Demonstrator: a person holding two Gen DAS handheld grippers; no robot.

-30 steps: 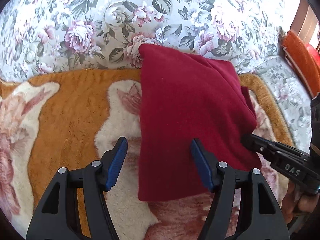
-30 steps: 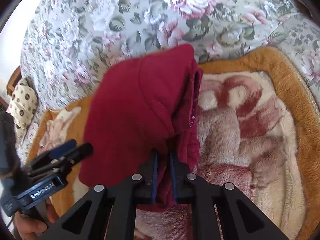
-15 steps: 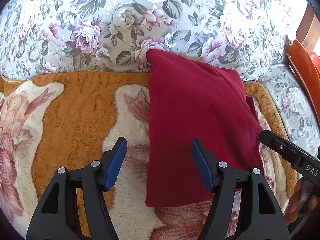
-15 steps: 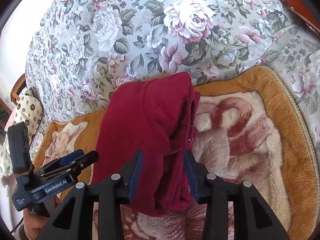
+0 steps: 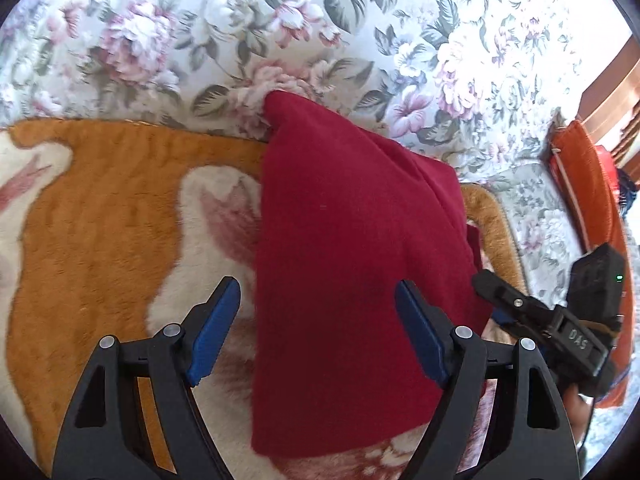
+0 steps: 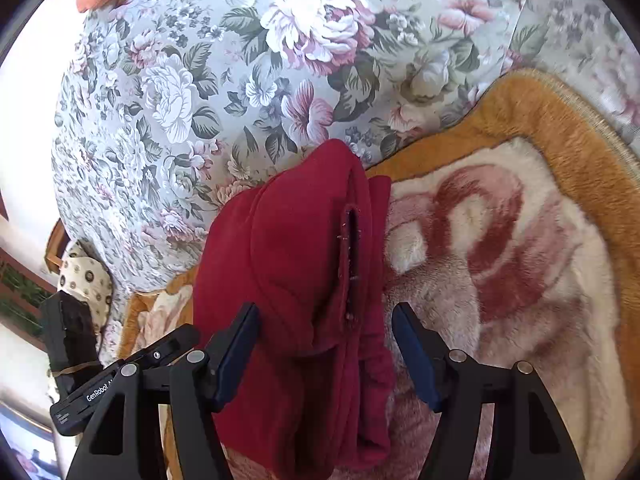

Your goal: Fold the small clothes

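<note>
On my left wrist feed I see one dark red garment [image 5: 352, 280], folded into a long slab that runs from the upper middle of the frame down to the lower middle, lying on one plush blanket [image 5: 100, 208] with an orange border and cream and pink flowers. Behind it, across the whole top of the frame, stands one floral sofa back [image 5: 200, 32], and the garment's far corner touches it. My left tongs [image 5: 318, 328] are released, their two blue pads spread wide over the near part of the garment, one pad [image 5: 216, 328] over the blanket at lower left and the other over the red cloth at lower right; neither pad pinches anything. At the right edge of this frame I see my right tongs [image 5: 496, 286] coming in from the side, tip just beside the garment's right edge, with one orange cushion [image 5: 588, 208] beyond them at far right. On my right wrist feed the same garment [image 6: 296, 280] sits in the centre, one dark slit with a stitched edge [image 6: 352, 260] running down its right side. My right tongs [image 6: 324, 352] are also released, two blue pads spread apart either side of the cloth, grasping nothing. At the lower left of this frame my left tongs [image 6: 176, 340] show, near the garment's left edge, and one spotted cushion [image 6: 86, 284] lies at the left edge.
</note>
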